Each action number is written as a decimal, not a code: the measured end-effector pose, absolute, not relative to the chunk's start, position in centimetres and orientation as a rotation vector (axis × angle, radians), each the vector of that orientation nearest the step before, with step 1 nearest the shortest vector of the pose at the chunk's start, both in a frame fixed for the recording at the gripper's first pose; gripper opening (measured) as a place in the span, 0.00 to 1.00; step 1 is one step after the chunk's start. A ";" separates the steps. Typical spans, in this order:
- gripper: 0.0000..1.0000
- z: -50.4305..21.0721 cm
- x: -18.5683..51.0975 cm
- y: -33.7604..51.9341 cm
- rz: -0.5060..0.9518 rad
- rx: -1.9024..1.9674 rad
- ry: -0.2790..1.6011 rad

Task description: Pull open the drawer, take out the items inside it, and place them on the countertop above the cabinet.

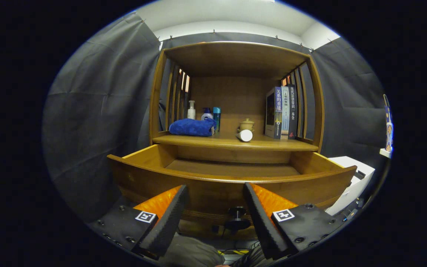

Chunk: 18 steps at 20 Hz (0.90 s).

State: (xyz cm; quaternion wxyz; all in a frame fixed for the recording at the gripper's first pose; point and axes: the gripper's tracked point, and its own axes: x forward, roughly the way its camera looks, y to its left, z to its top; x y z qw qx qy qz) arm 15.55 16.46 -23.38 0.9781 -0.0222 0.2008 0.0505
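Your drawer (232,174) stands pulled well out of the cabinet (235,92), and the part of its floor you can see is bare wood. The near strip behind the front panel is hidden from this angle, so tilt the gripper (215,193) forward over the front edge and check that strip before you count the drawer as empty; I'd judge it probably is, but the view is poor there. The fingers are spread open and hold nothing, hanging just in front of the drawer front, with the dark round knob (237,218) between and below them. Keep them open as you come up over the panel, so a tip doesn't clip the rim.

Just above the drawer, the counter (235,142) already carries things. Taking the drawer as your mark: above its right end stands a row of books (282,113). Above its left end lies a folded blue towel (192,127), with three bottles (207,111) behind it. Above its middle sit a small lidded pot (246,125) and, touching its front, a white cylinder (245,135) on its side at the counter's lip. Free room lies between the cylinder and the books.

Grey cloth walls close in the booth; a white box (350,174) sits right of the drawer.
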 end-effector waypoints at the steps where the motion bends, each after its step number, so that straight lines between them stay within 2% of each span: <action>1: 0.99 -23.8 15.4 16.5 0.100 -0.031 0.421; 7: 0.98 -24.1 17.1 15.9 0.074 -0.013 0.429; 18: 0.98 -25.2 24.5 15.7 0.030 -0.001 0.419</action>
